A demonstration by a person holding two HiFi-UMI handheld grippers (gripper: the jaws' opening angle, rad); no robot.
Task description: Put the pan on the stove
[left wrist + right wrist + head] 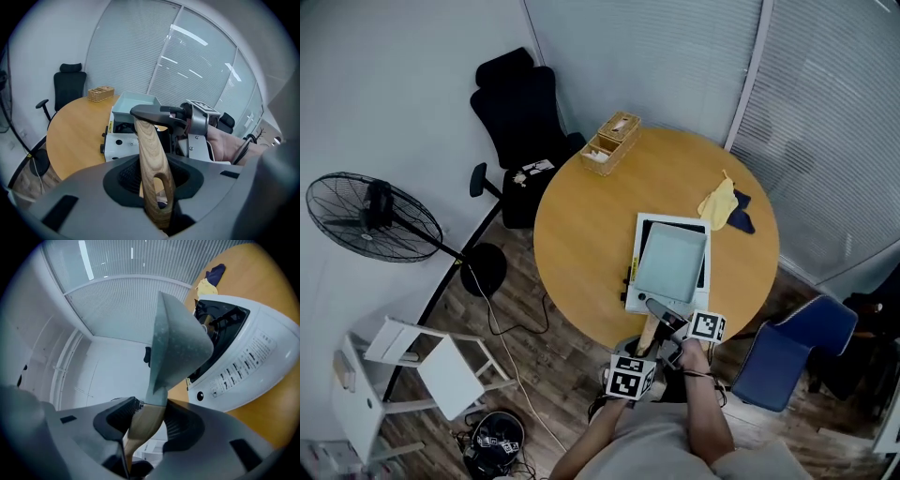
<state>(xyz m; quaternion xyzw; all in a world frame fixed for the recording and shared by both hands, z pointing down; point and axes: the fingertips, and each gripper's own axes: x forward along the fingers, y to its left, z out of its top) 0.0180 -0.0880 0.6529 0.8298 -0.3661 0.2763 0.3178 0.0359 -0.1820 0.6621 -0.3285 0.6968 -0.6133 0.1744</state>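
Round wooden surface carries a white stove with the pale square pan over it, its wooden handle pointing to 6 o'clock, clamped by the left hand-held gripper and, nearer the pan, the right hand-held gripper.

Round wooden table, white stove, basket, yellow cloth, dark cloth

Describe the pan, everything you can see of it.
The pan is square, shallow, empty and pale blue-grey, with a dark metal neck and a light wooden handle slotted at its end. It lies over the black top of the white stove; whether it rests there is unclear. The left gripper and right gripper both clamp the handle.
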